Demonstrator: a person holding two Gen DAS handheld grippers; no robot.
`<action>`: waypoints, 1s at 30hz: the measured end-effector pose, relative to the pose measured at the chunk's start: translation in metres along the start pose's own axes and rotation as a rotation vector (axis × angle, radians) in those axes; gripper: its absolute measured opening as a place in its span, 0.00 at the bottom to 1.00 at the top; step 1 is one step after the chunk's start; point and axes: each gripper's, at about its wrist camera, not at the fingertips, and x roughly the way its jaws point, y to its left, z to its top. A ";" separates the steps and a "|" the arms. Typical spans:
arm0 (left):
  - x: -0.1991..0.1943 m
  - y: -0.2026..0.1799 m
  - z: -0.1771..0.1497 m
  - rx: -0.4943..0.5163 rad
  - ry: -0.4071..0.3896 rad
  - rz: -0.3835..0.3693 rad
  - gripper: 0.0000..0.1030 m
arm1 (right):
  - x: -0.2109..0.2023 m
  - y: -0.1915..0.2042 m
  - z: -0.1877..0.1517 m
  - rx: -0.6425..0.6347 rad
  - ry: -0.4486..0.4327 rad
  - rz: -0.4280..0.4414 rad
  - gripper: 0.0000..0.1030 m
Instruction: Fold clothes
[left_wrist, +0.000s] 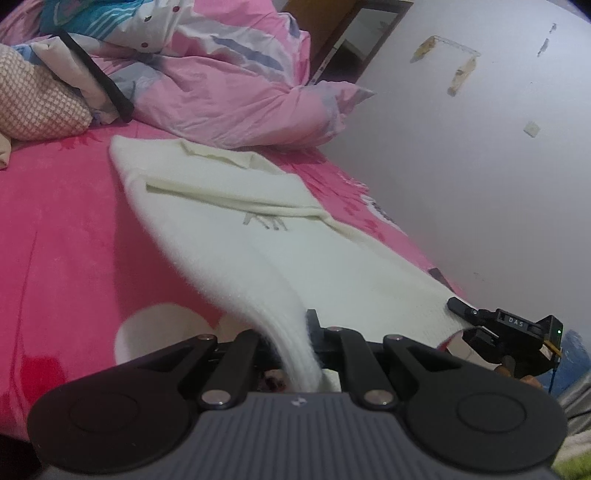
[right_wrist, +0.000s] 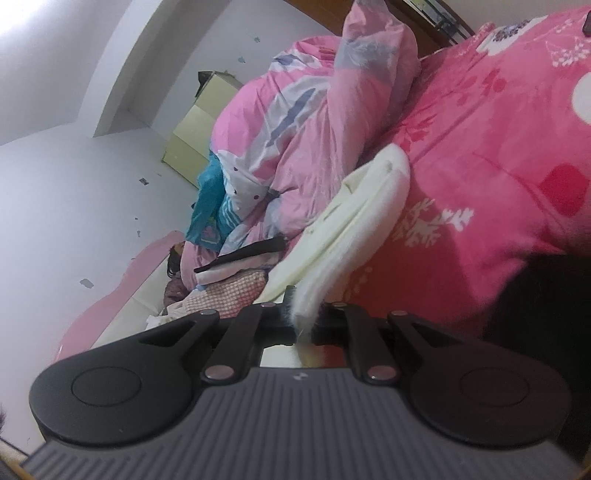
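On the pink bed (left_wrist: 55, 240): a white sweater (left_wrist: 236, 221), spread lengthwise, far end flat near the heaped pink quilt (left_wrist: 221, 85), near end lifted off the cover. Left gripper (left_wrist: 314, 332) clamped on one near corner, fabric bunched between the closed fingers and hanging down past them. Right gripper (left_wrist: 458, 308) clamped on the other near corner, pinching the hem at the bed's wall-side edge. From the right wrist view, same grip (right_wrist: 303, 317): fuzzy edge squeezed between shut fingers, sweater (right_wrist: 369, 192) stretching away toward the quilt (right_wrist: 303, 122). Checked pillow (left_wrist: 33, 99) beside the quilt, well apart from both grippers.
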 end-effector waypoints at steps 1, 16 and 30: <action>-0.005 -0.003 -0.003 0.003 -0.002 -0.004 0.05 | -0.006 0.004 -0.002 -0.005 -0.002 0.002 0.04; -0.018 -0.001 -0.015 -0.041 0.009 -0.015 0.06 | -0.024 0.014 -0.011 0.042 0.022 0.047 0.04; 0.018 0.035 0.092 -0.046 -0.136 0.046 0.06 | 0.082 0.035 0.077 -0.119 -0.046 0.200 0.04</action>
